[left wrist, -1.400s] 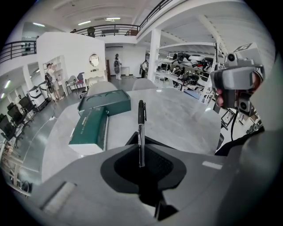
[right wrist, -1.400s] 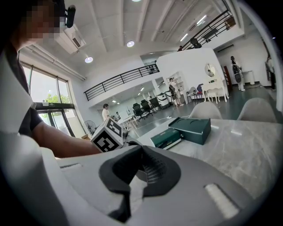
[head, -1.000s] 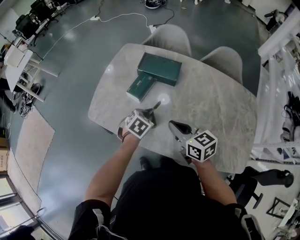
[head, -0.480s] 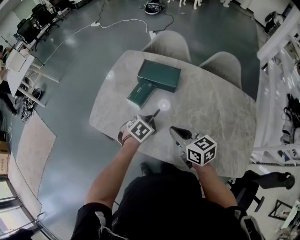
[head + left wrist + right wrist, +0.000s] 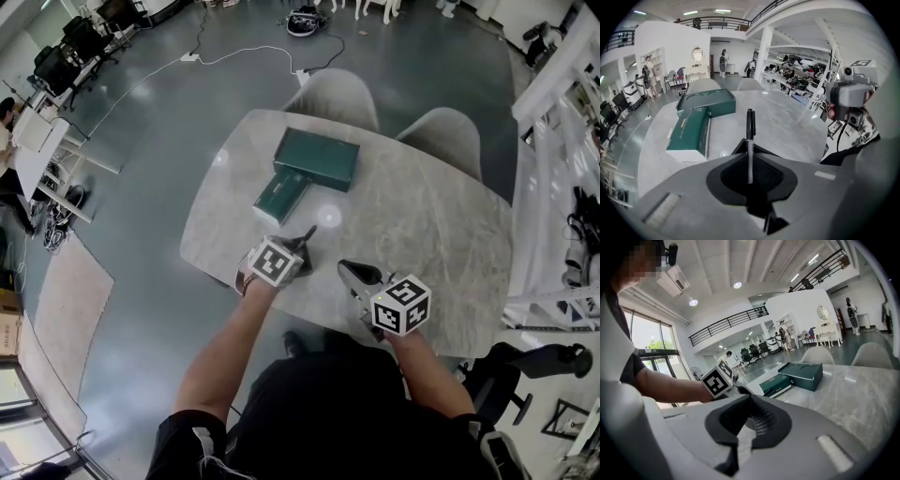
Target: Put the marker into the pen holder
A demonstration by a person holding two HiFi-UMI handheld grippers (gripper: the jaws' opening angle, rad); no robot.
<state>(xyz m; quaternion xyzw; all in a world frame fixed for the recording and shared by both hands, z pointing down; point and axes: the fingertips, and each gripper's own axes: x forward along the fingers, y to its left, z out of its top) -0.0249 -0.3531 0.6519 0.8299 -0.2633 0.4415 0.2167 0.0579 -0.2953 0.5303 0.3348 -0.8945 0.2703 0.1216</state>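
A marker (image 5: 750,140) with a grey barrel and black cap sticks forward out of my left gripper (image 5: 749,161), which is shut on it. In the head view that gripper (image 5: 298,242) is over the table's near left part, with the marker (image 5: 308,232) pointing at two dark green boxes. The larger box (image 5: 318,158) (image 5: 707,102) has shallow round recesses on top. The long narrow box (image 5: 281,195) (image 5: 690,132) lies just in front of it. My right gripper (image 5: 354,272) (image 5: 749,401) is shut and empty near the front edge.
The grey marble table (image 5: 441,225) is bare to the right of the boxes. Two grey chairs (image 5: 333,89) (image 5: 445,131) stand at its far side. White shelving (image 5: 562,187) runs along the right. A cable (image 5: 234,42) lies on the floor beyond.
The left gripper, still holding the marker, has crept slightly nearer the green boxes. The right gripper has barely moved. The head view has drifted a little.
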